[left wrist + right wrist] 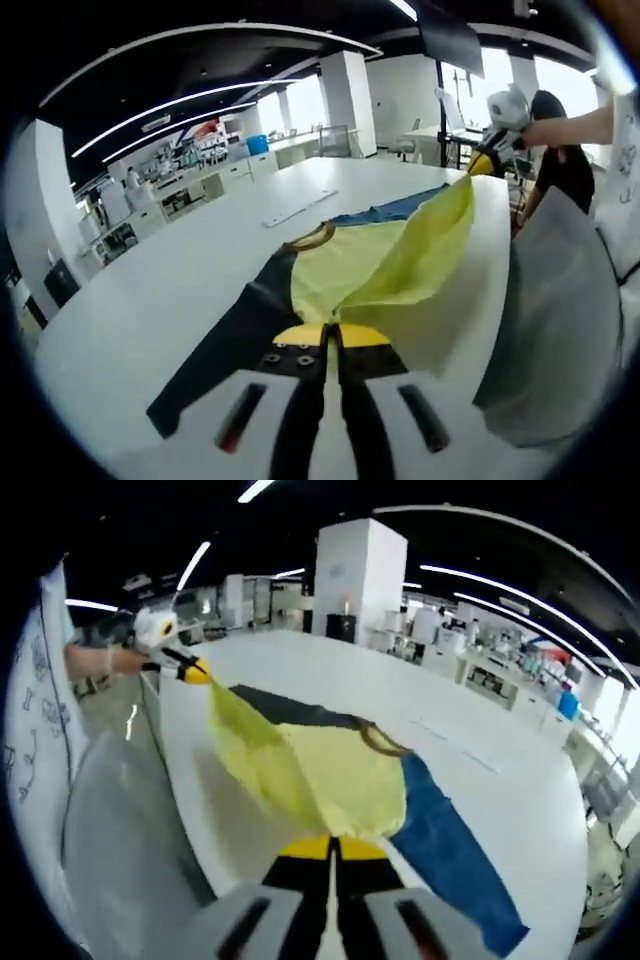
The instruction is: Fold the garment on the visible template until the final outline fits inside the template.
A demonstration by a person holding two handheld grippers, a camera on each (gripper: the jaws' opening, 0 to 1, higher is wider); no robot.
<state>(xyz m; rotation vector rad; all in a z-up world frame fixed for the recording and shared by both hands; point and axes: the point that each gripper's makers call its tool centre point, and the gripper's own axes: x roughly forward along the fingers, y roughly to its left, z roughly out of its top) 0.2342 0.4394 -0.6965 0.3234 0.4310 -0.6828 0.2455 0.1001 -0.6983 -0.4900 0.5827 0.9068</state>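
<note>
Currently on view:

- Garment (pixel 380 260): a shirt with a yellow body, one black sleeve, one blue sleeve and a brown collar. It lies partly on the table, with its near yellow edge lifted between the two grippers. In the left gripper view the black sleeve runs toward 7 o'clock and the blue sleeve toward 1 o'clock. In the right gripper view the garment (pixel 330 775) shows its blue sleeve running toward 5 o'clock and its black sleeve toward 11 o'clock.
- Left gripper (pixel 328 345): jaws clenched on a gathered yellow fold of the garment at 6 o'clock of its own view. In the right gripper view it appears at 10 o'clock (pixel 195 670), held by a hand (pixel 105 660), with the yellow cloth pulled up to its tip.
- Right gripper (pixel 333 845): jaws clenched on the yellow edge at 6 o'clock of its own view. In the left gripper view it appears at 2 o'clock (pixel 480 165), pinching a raised corner of yellow cloth.
- Table (pixel 180 290): large, white, carrying the garment; a pale flat strip (pixel 300 208) lies on it beyond the collar.
- Template: cannot tell.
</note>
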